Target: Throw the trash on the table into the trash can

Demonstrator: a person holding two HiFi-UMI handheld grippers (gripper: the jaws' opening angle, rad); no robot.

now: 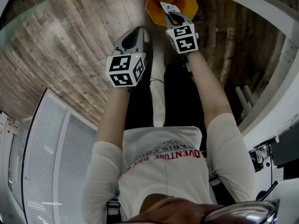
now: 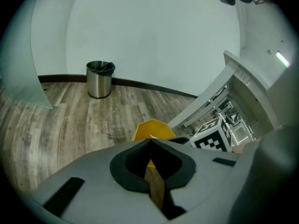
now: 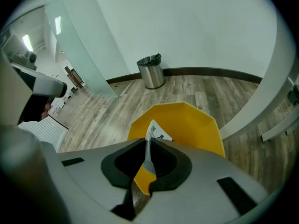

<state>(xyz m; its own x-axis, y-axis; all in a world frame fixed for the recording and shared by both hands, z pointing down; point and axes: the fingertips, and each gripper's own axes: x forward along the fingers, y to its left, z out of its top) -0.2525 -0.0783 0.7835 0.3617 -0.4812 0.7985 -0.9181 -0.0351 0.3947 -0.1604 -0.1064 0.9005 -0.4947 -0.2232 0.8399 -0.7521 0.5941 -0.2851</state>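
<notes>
A yellow bin (image 1: 156, 6) stands on the wooden floor just ahead of my feet; it also shows past the jaws in the left gripper view (image 2: 152, 129) and fills the middle of the right gripper view (image 3: 187, 122). My right gripper (image 1: 169, 13) points down over its opening, shut on a white printed scrap of paper (image 3: 156, 130) that sticks out past the fingertips (image 1: 164, 6). Beside it, my left gripper (image 1: 137, 31) points down at the floor to the left of the bin. Its jaws (image 2: 150, 141) meet at the tips with nothing between them.
A steel trash can (image 2: 100, 79) with a black liner stands against the far curved wall (image 3: 151, 72). A white curved desk (image 1: 280, 92) runs along the right. A white louvred panel (image 1: 46, 148) lies at the left, and a frosted glass screen (image 3: 84, 45) stands beyond.
</notes>
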